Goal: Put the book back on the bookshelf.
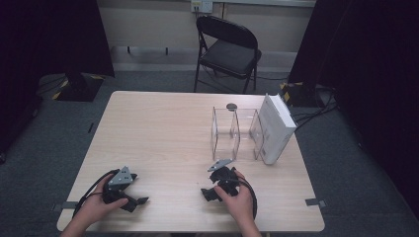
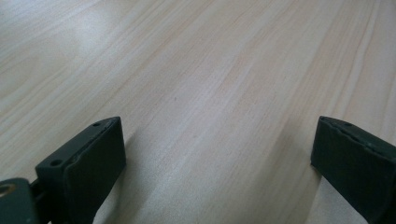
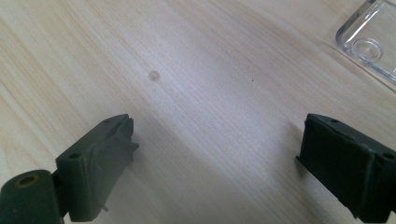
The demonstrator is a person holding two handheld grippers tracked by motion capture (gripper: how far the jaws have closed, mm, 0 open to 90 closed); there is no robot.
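A person's hands rest both black grippers on a light wooden table [image 1: 163, 133]. My left gripper [image 1: 136, 201] sits near the front left edge, open, with bare wood between its jaws [image 2: 219, 154]. My right gripper [image 1: 207, 190] lies at the front middle, open too, its jaws wide apart over bare wood [image 3: 217, 154]. A clear plastic divided organiser [image 1: 234, 133] stands upright at the right of the table, and its corner [image 3: 369, 42] shows in the right gripper view. A white box [image 1: 275, 128] leans against the organiser's right side.
A black folding chair [image 1: 228, 49] stands beyond the far edge. Cables lie on the grey carpet at the right [image 1: 316, 111]. A small dark disc [image 1: 231, 106] lies on the table behind the organiser. Black curtains hang at both sides.
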